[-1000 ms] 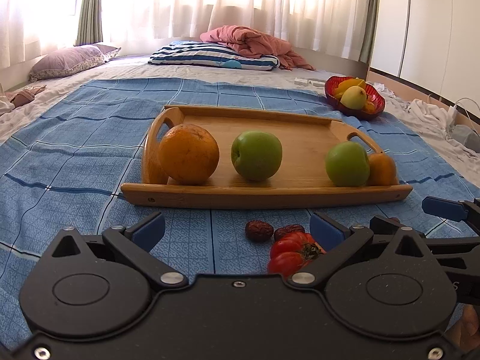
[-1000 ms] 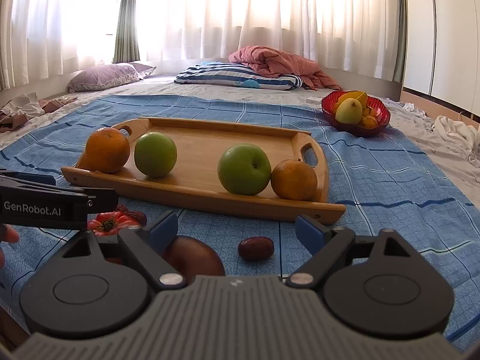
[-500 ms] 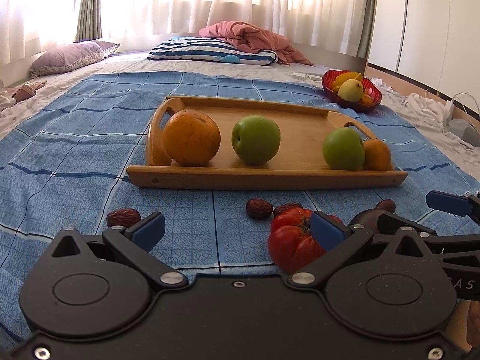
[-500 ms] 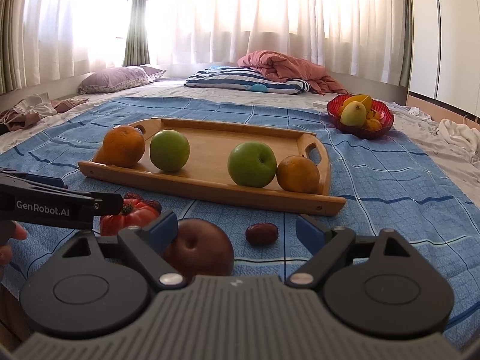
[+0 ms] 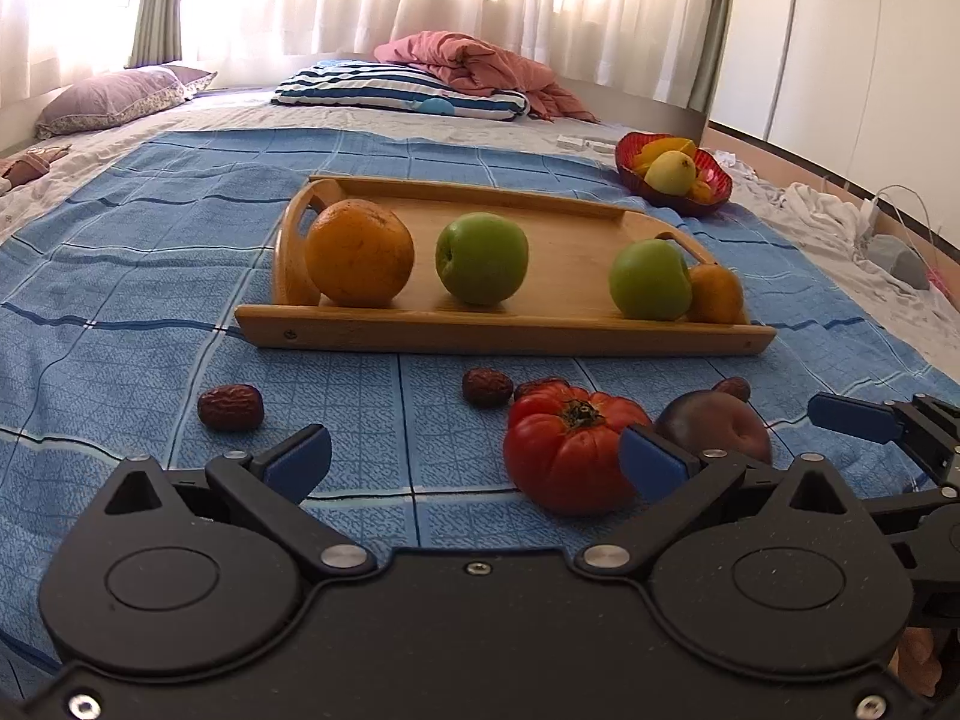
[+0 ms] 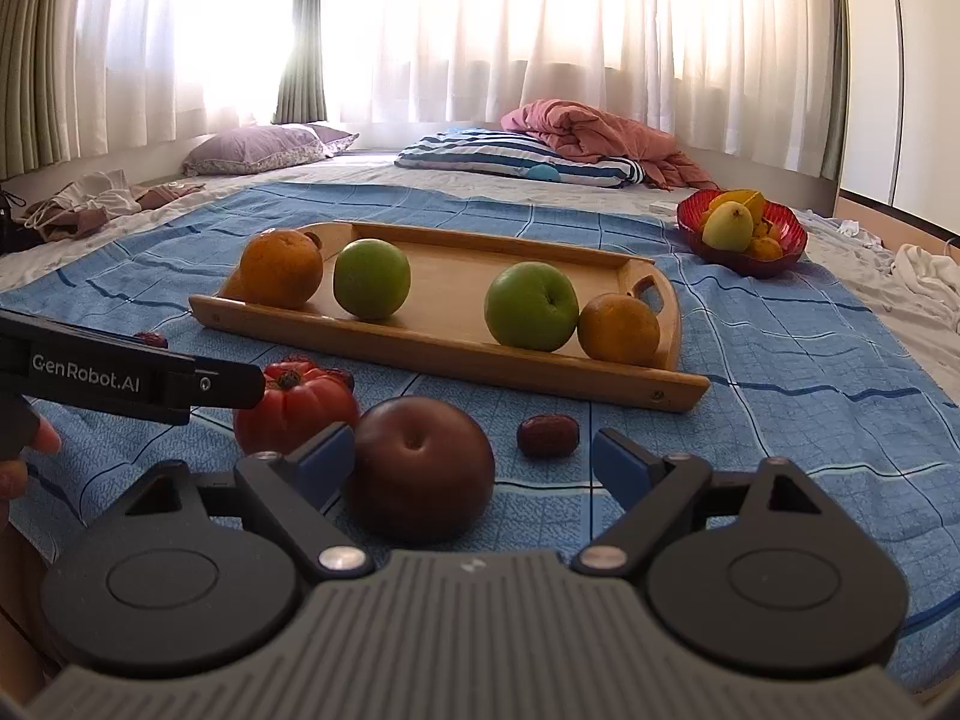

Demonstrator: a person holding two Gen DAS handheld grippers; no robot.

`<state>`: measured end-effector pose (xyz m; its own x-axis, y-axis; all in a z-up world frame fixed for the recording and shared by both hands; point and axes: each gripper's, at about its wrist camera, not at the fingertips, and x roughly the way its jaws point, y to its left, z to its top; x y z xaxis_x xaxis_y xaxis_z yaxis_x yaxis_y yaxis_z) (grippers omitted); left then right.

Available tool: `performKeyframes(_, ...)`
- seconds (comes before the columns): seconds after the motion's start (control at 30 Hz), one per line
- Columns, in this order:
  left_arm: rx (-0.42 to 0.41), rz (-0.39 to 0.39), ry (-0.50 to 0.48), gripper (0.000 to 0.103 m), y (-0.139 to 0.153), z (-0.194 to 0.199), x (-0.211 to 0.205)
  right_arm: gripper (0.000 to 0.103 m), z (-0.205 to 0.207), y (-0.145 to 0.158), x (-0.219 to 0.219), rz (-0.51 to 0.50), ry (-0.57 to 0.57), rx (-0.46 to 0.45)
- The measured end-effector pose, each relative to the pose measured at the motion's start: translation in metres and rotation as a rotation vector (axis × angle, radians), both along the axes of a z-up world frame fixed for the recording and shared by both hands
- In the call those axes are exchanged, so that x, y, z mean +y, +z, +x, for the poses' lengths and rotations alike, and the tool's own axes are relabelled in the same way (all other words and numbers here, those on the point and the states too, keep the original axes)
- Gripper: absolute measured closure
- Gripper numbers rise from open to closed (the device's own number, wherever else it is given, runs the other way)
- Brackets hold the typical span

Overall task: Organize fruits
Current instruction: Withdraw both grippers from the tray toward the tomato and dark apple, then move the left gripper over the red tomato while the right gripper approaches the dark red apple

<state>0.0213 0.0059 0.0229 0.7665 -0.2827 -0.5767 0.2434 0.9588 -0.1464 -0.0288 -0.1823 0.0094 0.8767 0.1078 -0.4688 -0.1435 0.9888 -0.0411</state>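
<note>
We hold both tools spread wide above the near edge of the bed, gripping nothing. The left tool (image 5: 474,459) hangs just left of the tomato (image 5: 567,456); the right tool (image 6: 474,459) has the dark apple (image 6: 420,468) beside its left finger. A tray (image 6: 420,333) toward the bed's middle carries two oranges and two green apples along its near edge. Dates (image 5: 231,407) lie between tray and tools.
</note>
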Motion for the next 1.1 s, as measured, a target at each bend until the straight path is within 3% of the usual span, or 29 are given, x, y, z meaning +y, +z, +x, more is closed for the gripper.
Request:
performKeyframes(0.13, 0.027, -0.028, -0.066, 0.011, -0.003, 0.000, -0.006, 0.009, -0.002, -0.005, 0.003, -0.012, 0.025, 0.021)
performKeyframes(0.4, 0.056, -0.057, -0.098, 0.030, -0.006, 0.009, -0.016, 0.010, -0.004, -0.014, 0.013, -0.050, 0.079, 0.037)
performKeyframes(0.87, 0.053, -0.047, -0.133, 0.042, -0.006, 0.014, -0.026, 0.022, -0.001, -0.019, 0.011, -0.030, 0.077, 0.044)
performKeyframes(1.1, 0.047, -0.041, -0.142, 0.041, -0.009, 0.016, -0.028, 0.026, 0.003, -0.021, 0.011, -0.006, 0.088, 0.053)
